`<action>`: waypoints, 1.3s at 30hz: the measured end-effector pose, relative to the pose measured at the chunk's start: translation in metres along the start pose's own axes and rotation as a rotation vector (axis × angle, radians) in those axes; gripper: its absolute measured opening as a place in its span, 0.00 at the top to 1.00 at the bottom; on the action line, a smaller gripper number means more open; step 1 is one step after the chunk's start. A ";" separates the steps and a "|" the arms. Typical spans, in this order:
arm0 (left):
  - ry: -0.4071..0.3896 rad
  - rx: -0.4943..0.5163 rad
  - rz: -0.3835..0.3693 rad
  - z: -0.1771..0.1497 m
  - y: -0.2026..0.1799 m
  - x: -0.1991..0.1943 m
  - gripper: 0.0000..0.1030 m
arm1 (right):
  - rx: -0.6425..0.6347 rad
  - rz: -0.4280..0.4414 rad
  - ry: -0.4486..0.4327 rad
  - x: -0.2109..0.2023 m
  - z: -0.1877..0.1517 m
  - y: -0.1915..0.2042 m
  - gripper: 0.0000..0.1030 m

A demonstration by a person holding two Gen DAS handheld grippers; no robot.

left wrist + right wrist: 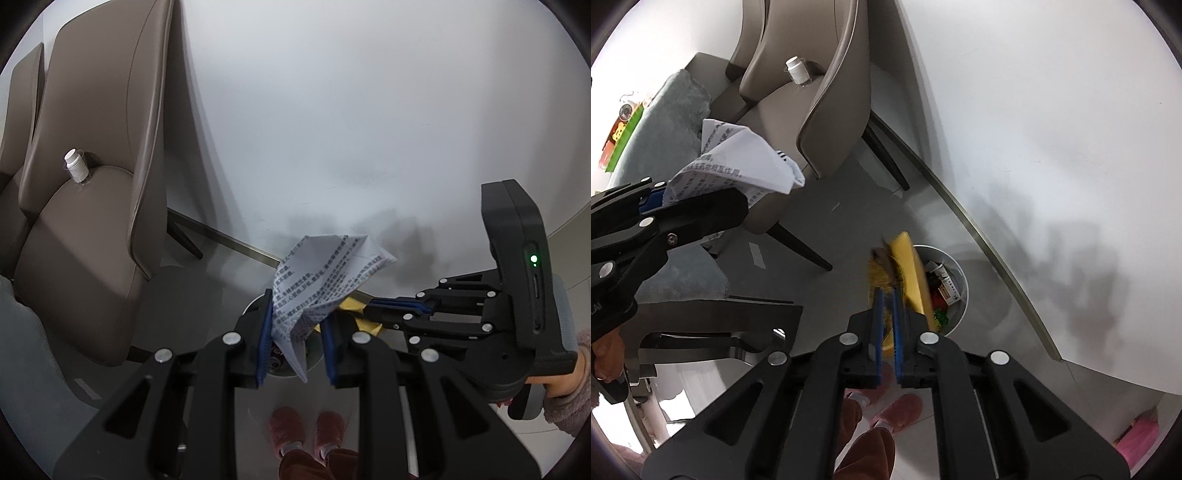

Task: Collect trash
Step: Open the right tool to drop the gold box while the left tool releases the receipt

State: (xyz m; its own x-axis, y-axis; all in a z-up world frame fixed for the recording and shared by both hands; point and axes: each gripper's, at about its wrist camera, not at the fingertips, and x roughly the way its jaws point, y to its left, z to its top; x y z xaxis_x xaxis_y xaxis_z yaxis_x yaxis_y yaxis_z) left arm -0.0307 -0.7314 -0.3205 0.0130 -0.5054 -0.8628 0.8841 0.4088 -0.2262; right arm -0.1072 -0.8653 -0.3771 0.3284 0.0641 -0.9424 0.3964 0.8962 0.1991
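In the left wrist view my left gripper [297, 314] is shut on a crumpled sheet of printed paper [325, 273]. It hangs over a round grey trash bin [314, 350] on the floor. The right wrist view shows that bin [962, 291] holding several scraps. Above its left rim my right gripper [887, 291] points steeply down. Its blue pads stand a narrow gap apart, with a blurred yellow packet [908, 266] loose between and beyond them. From the left wrist view the right gripper [369, 306] comes in from the right, the yellow packet [349, 306] at its tips. The left gripper [687, 195] and its paper [738, 162] show at the left.
A white table [369, 110] curves past the bin, its edge [979, 236] close on the right. A taupe chair [92, 221] stands left with a white bottle [75, 166] on its seat. The person's pink slippers [306, 432] are just below the bin. A grey cushion [665, 122] lies behind.
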 end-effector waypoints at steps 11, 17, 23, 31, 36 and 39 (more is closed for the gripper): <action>0.005 -0.032 0.007 0.001 0.007 0.000 0.77 | -0.009 -0.006 0.008 0.004 0.006 0.002 0.87; 0.019 -0.023 -0.003 0.003 0.004 0.009 0.77 | 0.017 -0.020 -0.003 -0.002 0.003 -0.004 0.87; 0.062 0.020 -0.016 0.001 -0.010 0.036 0.77 | 0.058 -0.037 -0.016 -0.008 -0.003 -0.019 0.87; 0.160 0.070 0.009 -0.003 -0.019 0.111 0.76 | 0.140 -0.059 -0.040 -0.011 -0.017 -0.046 0.85; 0.196 0.105 0.031 -0.008 -0.023 0.138 0.71 | 0.175 -0.059 -0.035 -0.003 -0.026 -0.059 0.83; 0.208 0.100 0.035 -0.011 -0.021 0.146 0.56 | 0.183 -0.057 -0.035 0.000 -0.028 -0.063 0.83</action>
State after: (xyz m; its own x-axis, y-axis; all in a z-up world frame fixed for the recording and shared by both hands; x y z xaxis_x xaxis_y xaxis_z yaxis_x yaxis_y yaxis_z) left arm -0.0522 -0.8051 -0.4469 -0.0428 -0.3200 -0.9464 0.9269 0.3409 -0.1572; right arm -0.1561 -0.9095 -0.3972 0.3294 -0.0026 -0.9442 0.5636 0.8029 0.1944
